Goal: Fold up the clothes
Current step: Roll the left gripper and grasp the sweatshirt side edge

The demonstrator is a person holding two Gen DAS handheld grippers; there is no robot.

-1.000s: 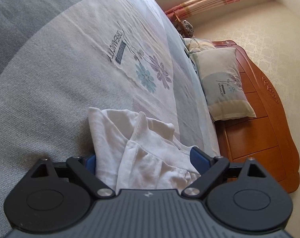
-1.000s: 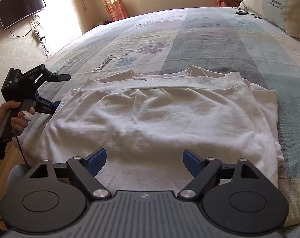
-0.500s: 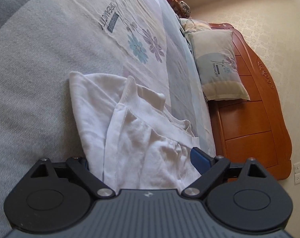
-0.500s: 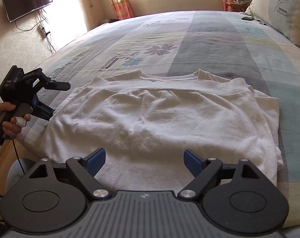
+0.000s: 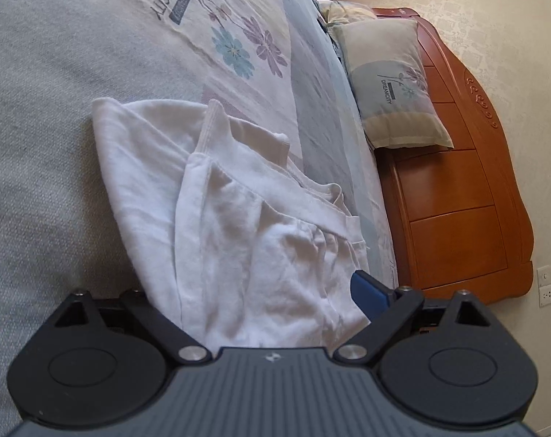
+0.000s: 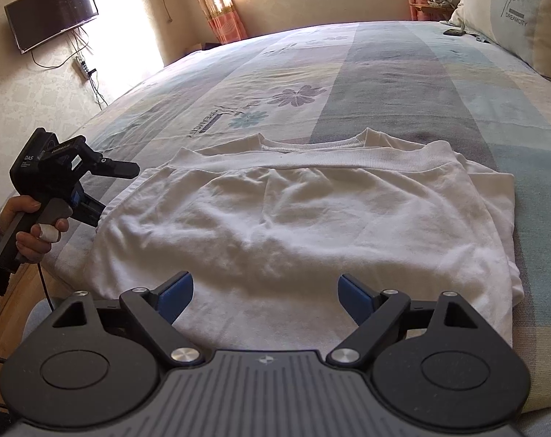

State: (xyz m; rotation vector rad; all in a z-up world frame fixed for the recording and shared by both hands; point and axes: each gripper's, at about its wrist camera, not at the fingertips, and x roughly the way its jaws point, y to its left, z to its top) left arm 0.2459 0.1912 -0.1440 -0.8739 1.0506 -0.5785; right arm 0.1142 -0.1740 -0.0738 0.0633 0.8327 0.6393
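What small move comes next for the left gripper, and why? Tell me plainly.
Probably close the left gripper on the white shirt's side edge: its fingers stand apart with that edge between them, not yet pinched. The right gripper hovers open over the near edge, holding nothing.

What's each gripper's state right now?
Left gripper: open, white shirt edge between its fingers, not clamped.
Right gripper: open, empty, over the shirt.

One white shirt on one bed. Two grippers: left gripper, right gripper. One hand seen. One pillow plain, a second behind it partly hidden. One television. One wooden headboard. Two curtains.
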